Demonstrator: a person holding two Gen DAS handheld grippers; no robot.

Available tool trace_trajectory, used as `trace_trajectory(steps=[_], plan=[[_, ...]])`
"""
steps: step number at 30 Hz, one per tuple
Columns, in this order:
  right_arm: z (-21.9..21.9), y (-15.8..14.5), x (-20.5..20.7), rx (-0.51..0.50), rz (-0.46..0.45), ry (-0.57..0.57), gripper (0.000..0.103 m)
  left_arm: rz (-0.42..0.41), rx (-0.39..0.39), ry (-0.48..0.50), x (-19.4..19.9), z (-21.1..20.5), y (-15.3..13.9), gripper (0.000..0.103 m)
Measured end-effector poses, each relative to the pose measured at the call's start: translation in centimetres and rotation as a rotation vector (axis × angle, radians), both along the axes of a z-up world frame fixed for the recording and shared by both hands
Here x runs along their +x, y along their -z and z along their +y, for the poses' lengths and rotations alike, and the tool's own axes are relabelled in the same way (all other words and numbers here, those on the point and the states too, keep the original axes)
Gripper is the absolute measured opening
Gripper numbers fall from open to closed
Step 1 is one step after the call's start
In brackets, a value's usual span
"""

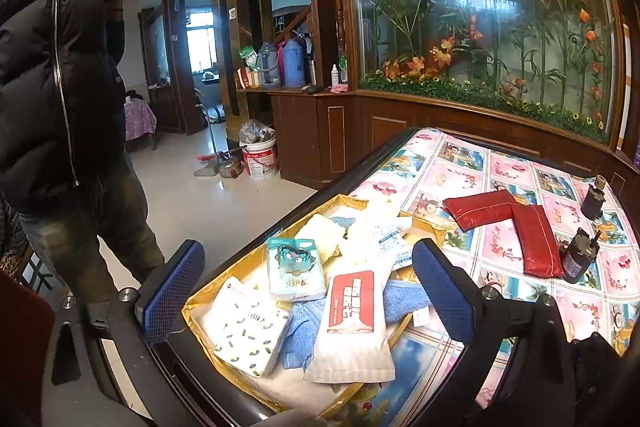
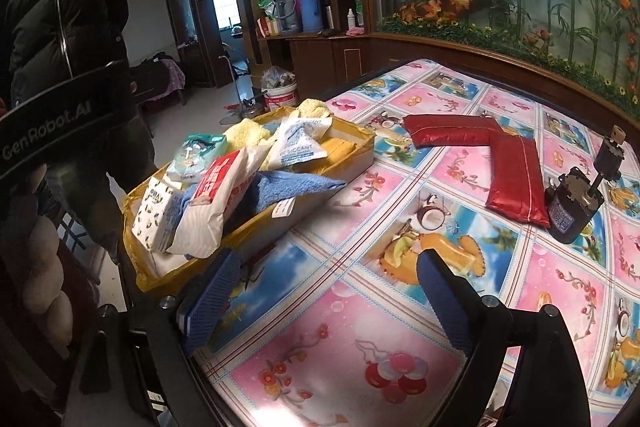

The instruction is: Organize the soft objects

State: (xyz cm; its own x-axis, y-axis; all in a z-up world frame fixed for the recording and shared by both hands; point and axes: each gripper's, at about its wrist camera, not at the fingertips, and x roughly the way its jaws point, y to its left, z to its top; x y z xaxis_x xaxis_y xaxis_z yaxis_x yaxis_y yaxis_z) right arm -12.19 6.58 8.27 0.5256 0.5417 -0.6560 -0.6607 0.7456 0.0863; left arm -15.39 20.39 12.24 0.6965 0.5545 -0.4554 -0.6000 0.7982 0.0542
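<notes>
A shallow gold-lined box (image 1: 192,307) (image 2: 360,147) at the table's left edge holds tissue packs (image 1: 352,323) (image 2: 212,211), a blue towel (image 1: 400,297) (image 2: 280,187), yellow cloths (image 1: 320,231) and a desiccant bag (image 2: 296,143). Two red pouches (image 1: 532,239) (image 2: 516,179) lie overlapped on the patterned tablecloth. My left gripper (image 1: 308,291) is open and empty, hovering over the box. My right gripper (image 2: 328,299) is open and empty above the tablecloth, right of the box.
Two small dark motors (image 1: 578,259) (image 2: 572,203) stand beside the red pouches. A person in a dark puffer jacket (image 1: 60,67) stands left of the table. A wooden cabinet with a flower display (image 1: 480,27) runs behind the table. A bucket (image 1: 260,155) sits on the floor.
</notes>
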Motion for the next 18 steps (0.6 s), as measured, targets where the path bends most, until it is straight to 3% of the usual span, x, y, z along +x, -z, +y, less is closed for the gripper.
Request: trace_trajectory(steps=[18], plan=[[2.3,0.9,-2.3,-0.057,-0.005,-0.043,0.092,0.023,-0.062,0.005,-0.9,1.9,1.4,0.103]])
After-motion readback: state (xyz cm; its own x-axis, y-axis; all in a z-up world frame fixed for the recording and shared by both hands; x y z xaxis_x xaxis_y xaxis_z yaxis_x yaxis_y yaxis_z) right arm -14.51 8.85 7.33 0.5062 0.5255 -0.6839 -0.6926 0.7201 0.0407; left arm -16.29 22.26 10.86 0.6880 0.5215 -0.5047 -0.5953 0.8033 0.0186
